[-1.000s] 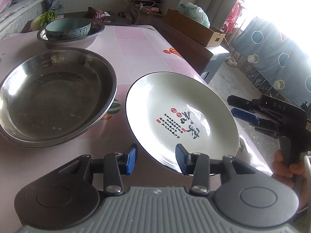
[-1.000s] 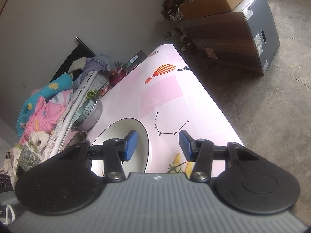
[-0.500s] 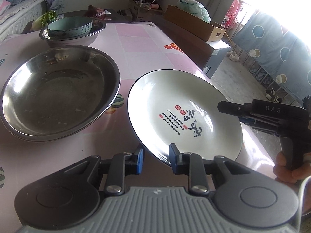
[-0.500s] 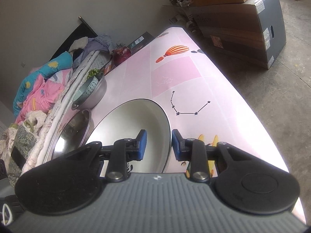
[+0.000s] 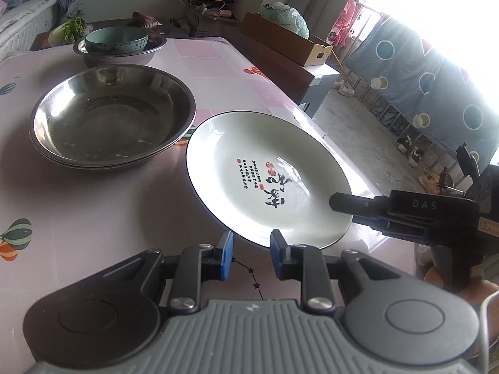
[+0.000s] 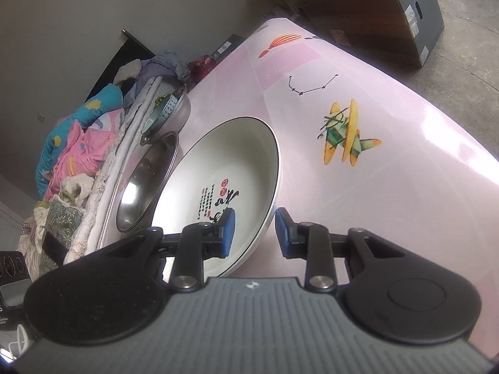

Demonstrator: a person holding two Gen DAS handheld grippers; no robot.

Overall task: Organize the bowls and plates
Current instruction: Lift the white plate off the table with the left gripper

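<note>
From the left wrist, the left gripper (image 5: pixel 248 257), its jaws just narrowed, straddles the near rim of a white plate (image 5: pixel 265 174) with black lettering without visibly pinching it, the plate lying on the pink table (image 5: pixel 93 205) beside two stacked steel bowls (image 5: pixel 109 118); the right gripper (image 5: pixel 335 202) reaches over the plate's right edge. From the right wrist, the right gripper (image 6: pixel 254 232), jaws likewise just narrowed, has one blue finger (image 6: pixel 227 230) inside the plate (image 6: pixel 224 159) and the other outside its rim, and whether the fingers press the rim cannot be told.
</note>
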